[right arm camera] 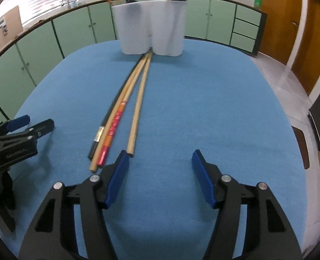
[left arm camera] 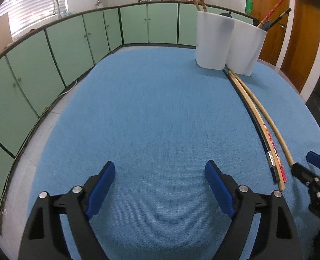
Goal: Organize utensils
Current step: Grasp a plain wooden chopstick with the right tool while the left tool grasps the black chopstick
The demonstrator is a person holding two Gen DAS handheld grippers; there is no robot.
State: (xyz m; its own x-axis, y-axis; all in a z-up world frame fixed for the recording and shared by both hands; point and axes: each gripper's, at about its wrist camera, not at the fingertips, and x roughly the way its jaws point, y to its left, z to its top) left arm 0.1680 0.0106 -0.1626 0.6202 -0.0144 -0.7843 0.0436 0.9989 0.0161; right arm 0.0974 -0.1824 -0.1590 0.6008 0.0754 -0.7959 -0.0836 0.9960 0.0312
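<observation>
Several chopsticks (right arm camera: pixel 116 119) lie side by side on the blue table (right arm camera: pixel 203 99), tips toward two white holders (right arm camera: pixel 134 28). One is black, one has red and orange print, and a plain wooden chopstick (right arm camera: pixel 136 117) lies slightly apart on the right. My right gripper (right arm camera: pixel 160 155) is open, its left fingertip just beside the plain chopstick's near end, with nothing between the pads. My left gripper (left arm camera: pixel 160 166) is open over bare cloth, left of the chopsticks (left arm camera: pixel 266 134). The right gripper (left arm camera: pixel 303 161) shows at the left wrist view's right edge.
The left holder (left arm camera: pixel 213 41) and right holder (left arm camera: pixel 246 47) stand together at the table's far edge, each with chopsticks in it; the right one also holds a dark spoon. Green cabinets line the wall behind. The left gripper (right arm camera: pixel 38 121) shows at the right wrist view's left.
</observation>
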